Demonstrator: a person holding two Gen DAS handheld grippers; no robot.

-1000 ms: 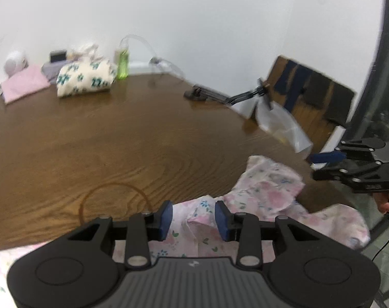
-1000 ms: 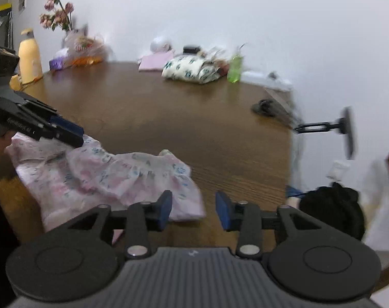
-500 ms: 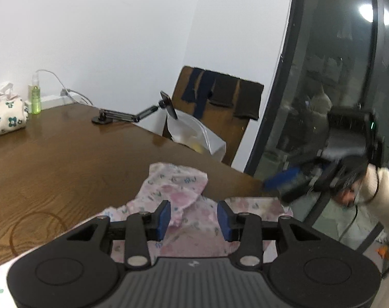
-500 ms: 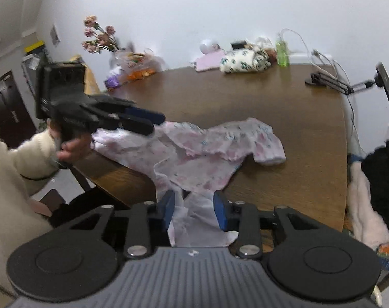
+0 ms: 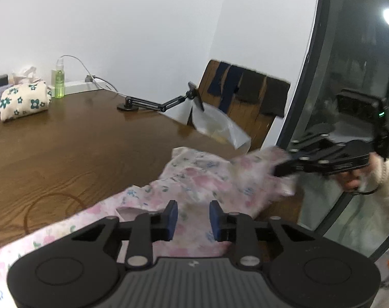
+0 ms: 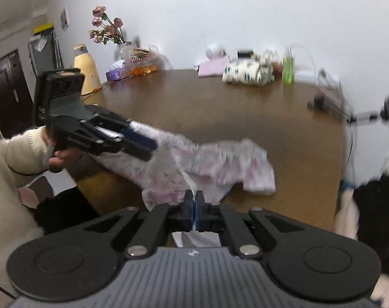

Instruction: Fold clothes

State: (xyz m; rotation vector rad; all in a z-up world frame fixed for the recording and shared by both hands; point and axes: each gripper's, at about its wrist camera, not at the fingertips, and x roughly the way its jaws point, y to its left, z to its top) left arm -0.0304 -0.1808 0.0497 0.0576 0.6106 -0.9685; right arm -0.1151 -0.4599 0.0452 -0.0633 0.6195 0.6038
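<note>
A pink flowery garment (image 5: 207, 179) is spread in a crumpled heap at the near edge of a brown wooden table (image 5: 79, 138). It lies right in front of the left gripper (image 5: 193, 220) and partly under it. The two blue pads (image 5: 172, 218) of this gripper are held wide apart, and nothing is pinched between them; only cloth is seen through the gap.

The right gripper (image 6: 193, 210) is squeezed shut. A thin bit of the garment's pale cloth (image 6: 192, 187) is caught between its fingers, and more cloth is bunched just behind them. From there the garment (image 6: 215, 164) is stretched forward and to the left, up to the other gripper.

In the left wrist view, the right gripper (image 5: 284, 168) is seen off to the right, at the far corner of the garment, and looks a bit blurry.

Far ahead on the table, a folded white bundle with green flowers (image 5: 23, 101) is seen, with a green bottle (image 5: 58, 80) just beside it. A black phone stand (image 5: 158, 102) is set further right. A wooden chair (image 5: 246, 102) is placed past the table's edge.
</note>
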